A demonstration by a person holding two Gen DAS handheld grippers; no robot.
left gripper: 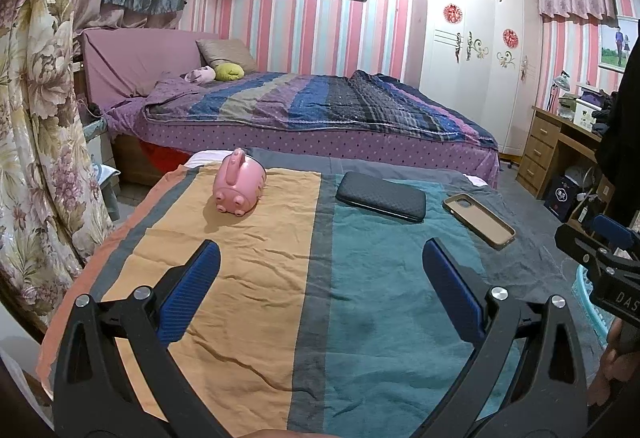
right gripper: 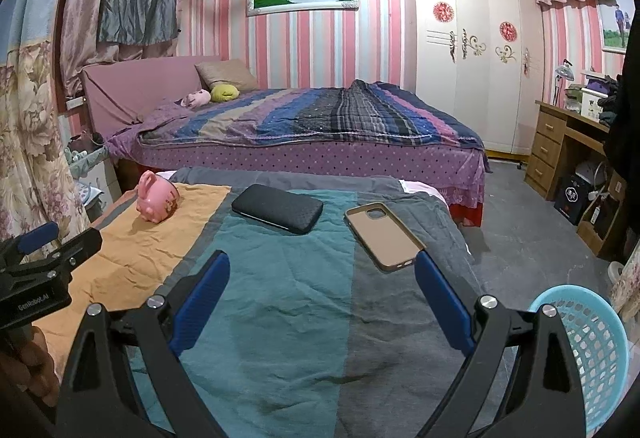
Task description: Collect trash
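A striped cloth (left gripper: 248,278) (right gripper: 280,298) covers a table in front of me. On it lie a pink piggy bank (left gripper: 239,183) (right gripper: 157,197) on its side, a black textured case (left gripper: 381,196) (right gripper: 277,209) and a tan phone case (left gripper: 478,214) (right gripper: 383,235), inside up. A light blue mesh basket (right gripper: 588,350) stands on the floor at the right; only its rim (left gripper: 580,288) shows in the left wrist view. My left gripper (left gripper: 320,274) is open and empty above the cloth. My right gripper (right gripper: 322,270) is open and empty, its right finger (right gripper: 440,302) beside the phone case's near end.
A bed (left gripper: 320,110) with a striped blanket stands behind the table. A white wardrobe (left gripper: 472,50) and a wooden desk (right gripper: 568,142) with clutter are at the right. Flowered curtains (left gripper: 40,118) hang at the left. Grey floor (right gripper: 532,238) lies right of the table.
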